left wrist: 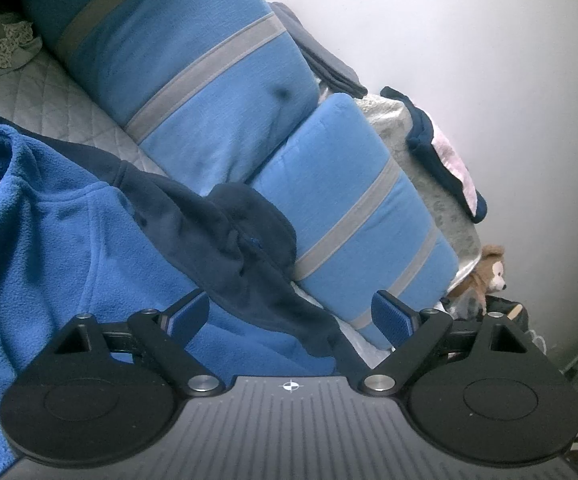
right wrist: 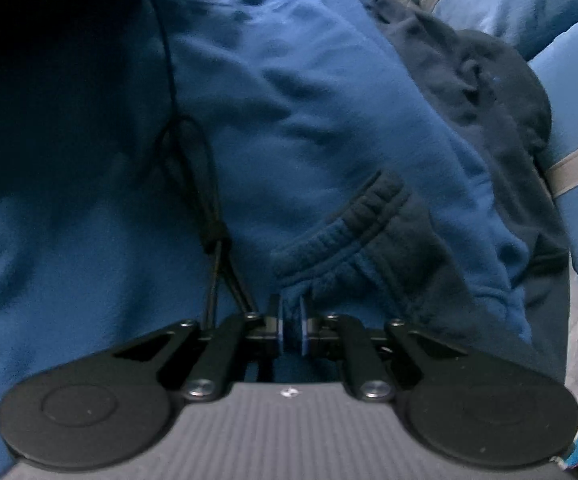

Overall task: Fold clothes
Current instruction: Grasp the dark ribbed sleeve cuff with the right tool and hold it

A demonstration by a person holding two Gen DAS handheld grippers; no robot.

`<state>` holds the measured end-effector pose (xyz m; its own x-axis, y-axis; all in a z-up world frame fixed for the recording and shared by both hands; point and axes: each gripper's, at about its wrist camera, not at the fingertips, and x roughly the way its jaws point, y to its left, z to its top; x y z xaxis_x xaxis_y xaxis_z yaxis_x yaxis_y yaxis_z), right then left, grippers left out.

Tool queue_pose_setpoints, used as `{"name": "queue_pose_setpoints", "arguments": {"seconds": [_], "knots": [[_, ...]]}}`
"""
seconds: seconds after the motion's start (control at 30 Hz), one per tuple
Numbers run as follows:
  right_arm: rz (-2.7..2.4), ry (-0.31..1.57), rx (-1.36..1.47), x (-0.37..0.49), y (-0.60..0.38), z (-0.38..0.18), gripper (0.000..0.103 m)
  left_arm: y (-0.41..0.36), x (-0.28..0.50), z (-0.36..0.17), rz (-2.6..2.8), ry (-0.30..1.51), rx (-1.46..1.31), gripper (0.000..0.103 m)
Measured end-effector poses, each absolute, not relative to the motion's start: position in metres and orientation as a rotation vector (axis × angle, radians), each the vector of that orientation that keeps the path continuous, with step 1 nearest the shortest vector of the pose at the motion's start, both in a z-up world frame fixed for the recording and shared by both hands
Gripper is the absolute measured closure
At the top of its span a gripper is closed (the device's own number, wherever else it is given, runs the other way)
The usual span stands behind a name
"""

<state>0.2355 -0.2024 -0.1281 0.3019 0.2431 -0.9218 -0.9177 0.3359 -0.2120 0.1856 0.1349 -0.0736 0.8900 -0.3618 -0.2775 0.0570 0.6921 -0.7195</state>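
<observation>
So the blue fleece jacket (right wrist: 309,92) is sprawled across the bed, right up against the striped blue pillows (left wrist: 193,92) on the far side. My right gripper (right wrist: 291,326) is pinched tight on its fabric near the dark cuff (right wrist: 353,216). My left gripper (left wrist: 291,314) hangs wide apart, holding nothing.

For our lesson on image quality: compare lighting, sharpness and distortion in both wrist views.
Left wrist view: bright, fairly sharp; striped cushions bend with fisheye curvature. Right wrist view: dim, shadowed at upper left, slightly blurred across the blue fleece jacket.
</observation>
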Motion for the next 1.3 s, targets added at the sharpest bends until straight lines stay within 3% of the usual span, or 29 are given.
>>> {"name": "queue_pose_setpoints", "arguments": {"seconds": [0.07, 0.1, 0.13, 0.4, 0.53, 0.77, 0.83, 0.93, 1.0, 1.23, 1.27, 1.3], "knots": [[0.915, 0.929, -0.900, 0.234, -0.202, -0.128, 0.087, 0.135, 0.186, -0.073, -0.241, 0.421, -0.775, 0.013], [0.902, 0.914, -0.905, 0.234, -0.201, -0.125, 0.065, 0.135, 0.186, -0.073, -0.241, 0.421, -0.775, 0.013], [0.891, 0.899, -0.911, 0.233, -0.201, -0.123, 0.058, 0.135, 0.186, -0.073, -0.241, 0.421, -0.775, 0.013], [0.828, 0.787, -1.013, 0.222, -0.192, -0.120, 0.054, 0.136, 0.186, -0.074, -0.241, 0.421, -0.777, 0.013], [0.814, 0.759, -1.072, 0.217, -0.185, -0.129, 0.041, 0.136, 0.186, -0.074, -0.242, 0.421, -0.778, 0.013], [0.735, 0.709, -1.116, 0.221, -0.174, -0.146, 0.044, 0.136, 0.186, -0.074, -0.241, 0.422, -0.778, 0.013], [0.726, 0.731, -1.090, 0.227, -0.172, -0.147, 0.070, 0.136, 0.186, -0.074, -0.241, 0.422, -0.778, 0.013], [0.731, 0.749, -1.071, 0.229, -0.172, -0.147, 0.083, 0.136, 0.186, -0.074, -0.241, 0.422, -0.778, 0.013], [0.728, 0.747, -1.063, 0.228, -0.174, -0.144, 0.085, 0.136, 0.186, -0.074, -0.241, 0.423, -0.779, 0.013], [0.757, 0.755, -0.965, 0.231, -0.189, -0.120, 0.085, 0.136, 0.186, -0.074, -0.238, 0.422, -0.779, 0.013], [0.767, 0.764, -0.967, 0.230, -0.190, -0.121, 0.083, 0.135, 0.186, -0.074, -0.238, 0.422, -0.779, 0.013], [0.779, 0.776, -0.969, 0.230, -0.191, -0.122, 0.066, 0.135, 0.186, -0.074, -0.238, 0.423, -0.778, 0.013]]}}
